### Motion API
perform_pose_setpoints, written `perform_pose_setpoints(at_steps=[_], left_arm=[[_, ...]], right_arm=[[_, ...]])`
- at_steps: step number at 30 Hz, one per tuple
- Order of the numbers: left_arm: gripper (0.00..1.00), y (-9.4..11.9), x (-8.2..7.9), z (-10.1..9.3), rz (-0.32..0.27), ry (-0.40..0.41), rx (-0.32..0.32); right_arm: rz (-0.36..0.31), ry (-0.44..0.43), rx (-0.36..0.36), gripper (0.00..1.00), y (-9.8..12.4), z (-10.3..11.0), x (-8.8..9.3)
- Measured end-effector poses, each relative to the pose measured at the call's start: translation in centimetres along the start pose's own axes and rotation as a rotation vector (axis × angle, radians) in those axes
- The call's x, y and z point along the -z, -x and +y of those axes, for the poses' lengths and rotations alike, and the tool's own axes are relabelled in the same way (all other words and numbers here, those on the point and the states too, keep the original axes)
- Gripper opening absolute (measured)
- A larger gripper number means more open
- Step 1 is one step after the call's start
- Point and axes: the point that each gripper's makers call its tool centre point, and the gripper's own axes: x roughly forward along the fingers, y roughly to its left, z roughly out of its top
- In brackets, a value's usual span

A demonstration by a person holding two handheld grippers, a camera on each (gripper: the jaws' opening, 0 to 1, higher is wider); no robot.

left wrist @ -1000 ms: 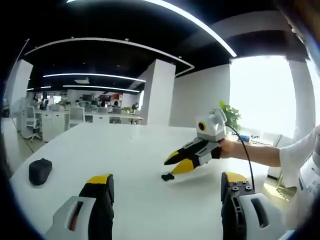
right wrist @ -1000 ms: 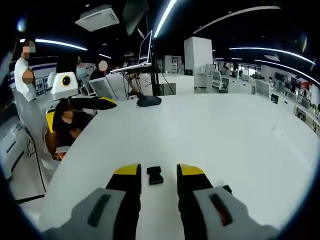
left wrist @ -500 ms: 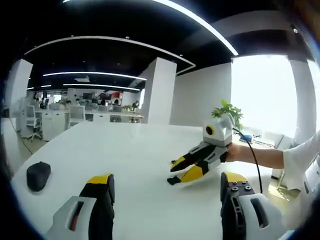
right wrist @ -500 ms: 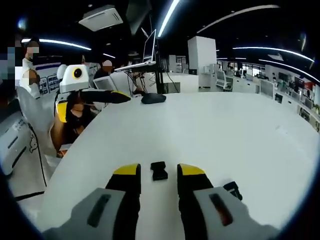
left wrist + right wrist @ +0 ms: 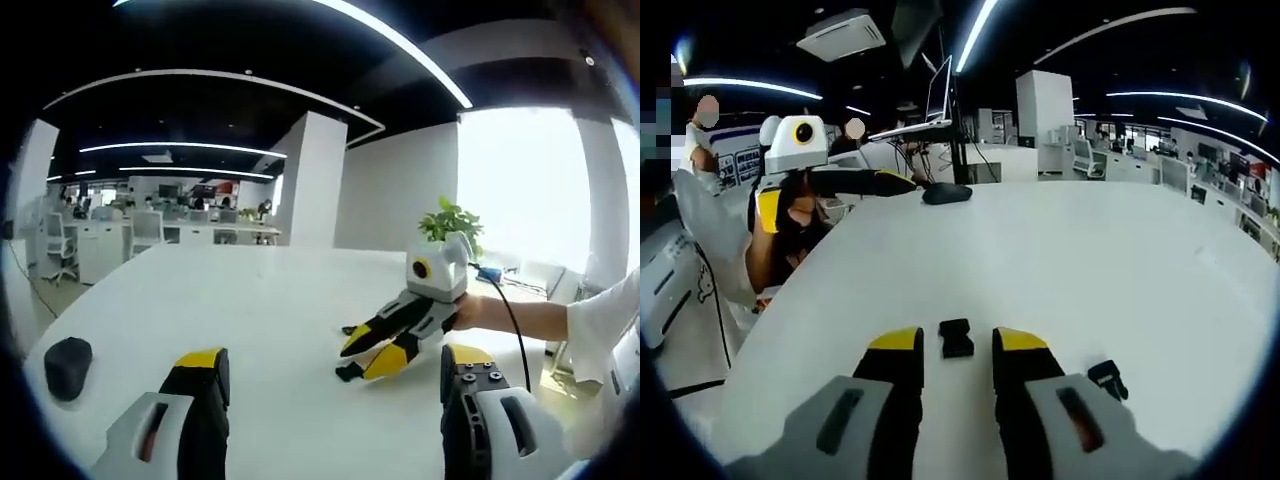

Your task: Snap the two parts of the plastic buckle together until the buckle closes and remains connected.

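One black buckle part lies flat on the white table, in the gap between the tips of my right gripper. The jaws stand narrowly apart and touch nothing. The second buckle part lies on the table to the right of the right jaw. In the left gripper view the right gripper slants down to the table, a buckle part at its tips and the other part just beyond. My left gripper hovers wide open with nothing in it, and appears as the left gripper far left.
A black mouse rests at the table's left; the same mouse lies near the far edge. A laptop on a stand rises behind it, with people seated off the left edge. A potted plant stands behind the right gripper.
The right gripper has dropped lower over the table, still around the buckle part. The left gripper has moved in towards the table. No jaw has opened or shut.
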Motion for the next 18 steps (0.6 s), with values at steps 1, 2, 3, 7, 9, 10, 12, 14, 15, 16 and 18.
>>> perform_pose_setpoints(at_steps=[1,2,3,7,9,10,12,14,15,16,18], left_arm=[[0.88,0.0,-0.1,0.1,0.000,0.003,-0.001],[0.88,-0.1,-0.1,0.2,-0.001,0.005,-0.001],[0.88,-0.1,-0.1,0.3,-0.002,0.006,-0.003],[0.88,-0.2,-0.3,0.6,-0.003,0.012,-0.010],[0.88,-0.2,-0.3,0.8,0.000,0.013,-0.013],[0.88,-0.2,-0.3,0.8,0.002,0.014,-0.014],[0.88,-0.2,-0.3,0.9,0.004,0.011,-0.016],[0.88,-0.3,-0.3,1.1,0.005,0.013,-0.018],[0.88,-0.3,-0.3,1.1,0.005,0.014,-0.018],[0.88,-0.3,-0.4,1.1,0.005,0.014,-0.018],[0.88,-0.5,-0.4,1.3,0.006,0.015,-0.018]], right_arm=[[0.001,0.002,-0.004,0.25,0.0,0.0,0.1],[0.001,0.005,-0.002,0.24,0.0,0.0,0.1],[-0.001,0.008,0.001,0.23,0.0,0.0,0.1],[0.006,0.024,0.003,0.21,0.0,0.0,0.4],[0.016,0.035,0.003,0.22,-0.1,0.1,0.5],[0.018,0.042,0.003,0.22,-0.1,0.1,0.6],[0.022,0.053,0.002,0.22,-0.1,0.2,0.6],[0.024,0.059,0.003,0.21,-0.1,0.2,0.6],[0.024,0.060,0.002,0.21,-0.1,0.2,0.6],[0.024,0.060,0.002,0.21,-0.1,0.2,0.6],[0.026,0.064,0.004,0.21,-0.2,0.2,0.6]])
